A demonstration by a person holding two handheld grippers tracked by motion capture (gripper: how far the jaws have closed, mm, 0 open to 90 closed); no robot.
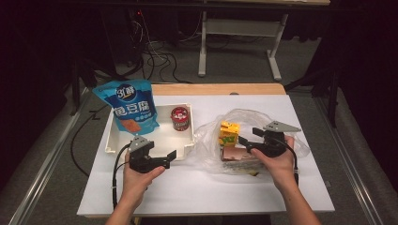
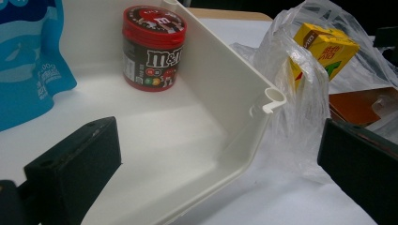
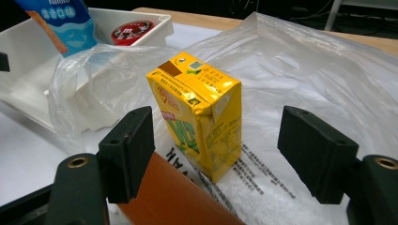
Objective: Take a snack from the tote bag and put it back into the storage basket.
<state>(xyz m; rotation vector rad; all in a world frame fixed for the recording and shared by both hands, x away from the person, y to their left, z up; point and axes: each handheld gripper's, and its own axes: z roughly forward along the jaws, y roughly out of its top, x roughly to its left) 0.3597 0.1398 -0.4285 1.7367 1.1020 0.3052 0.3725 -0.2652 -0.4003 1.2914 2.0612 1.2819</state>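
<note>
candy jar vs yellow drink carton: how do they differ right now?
The candy jar is round, red and dark; the drink carton is a yellow box. The jar stands in the white tray; the carton stands on the clear plastic bag, between the right gripper's open jaws. Both are upright.

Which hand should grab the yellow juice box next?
The right one, probably. The right gripper is open and aimed at the juice box standing in the plastic bag. The left gripper is over by the white tray.
</note>
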